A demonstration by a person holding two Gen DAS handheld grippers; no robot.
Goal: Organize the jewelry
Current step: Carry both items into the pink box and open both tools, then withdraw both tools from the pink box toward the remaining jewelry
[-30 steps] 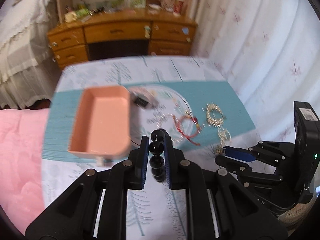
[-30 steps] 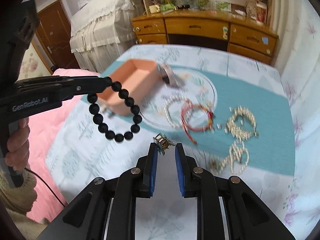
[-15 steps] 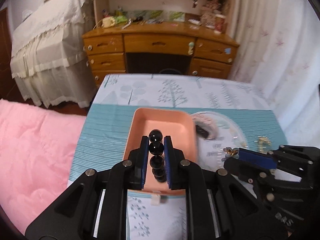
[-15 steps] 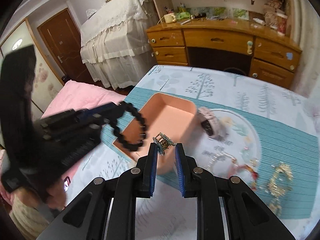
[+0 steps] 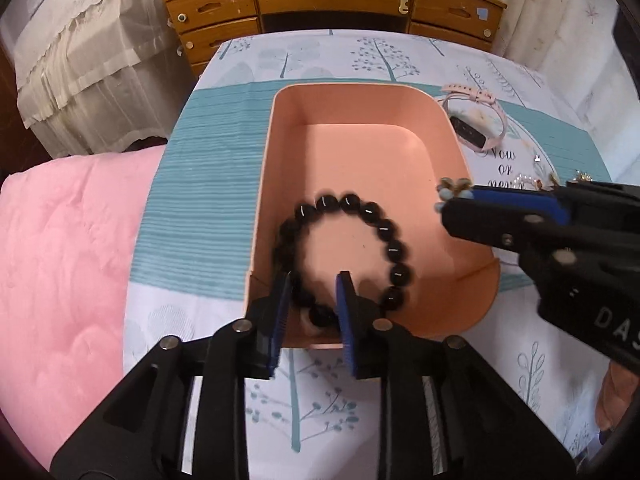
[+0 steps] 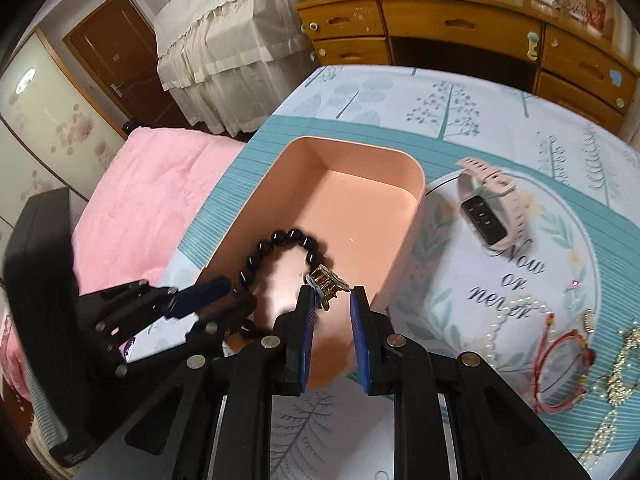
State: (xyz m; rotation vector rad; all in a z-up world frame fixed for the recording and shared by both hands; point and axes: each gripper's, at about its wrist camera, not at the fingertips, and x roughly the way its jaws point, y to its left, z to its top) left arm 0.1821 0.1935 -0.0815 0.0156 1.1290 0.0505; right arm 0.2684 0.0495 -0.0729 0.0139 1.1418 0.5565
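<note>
A peach tray (image 5: 444,136) (image 6: 404,168) sits on the patterned table. A black bead bracelet (image 5: 394,248) (image 6: 280,240) lies inside its near end. My left gripper (image 5: 312,300) is open, its jaws spread around the bracelet's near beads above the tray's near wall; it also shows in the right wrist view (image 6: 208,304). My right gripper (image 6: 330,300) is over the tray's near right corner, jaws parted, with a small gold ornament (image 6: 326,284) (image 5: 454,188) at the left fingertip. Whether it is still gripped is unclear.
A pink smartwatch (image 6: 488,208) (image 5: 476,128) lies on a round printed mat (image 6: 560,248). A pearl bracelet (image 6: 504,320), a red cord bracelet (image 6: 560,368) and gold chains (image 6: 620,368) lie to the right. A pink quilt (image 5: 64,240) lies left of the table.
Both grippers moved over the tray. My left gripper opened and the black bracelet dropped into the tray. My right jaws have widened around the gold ornament.
</note>
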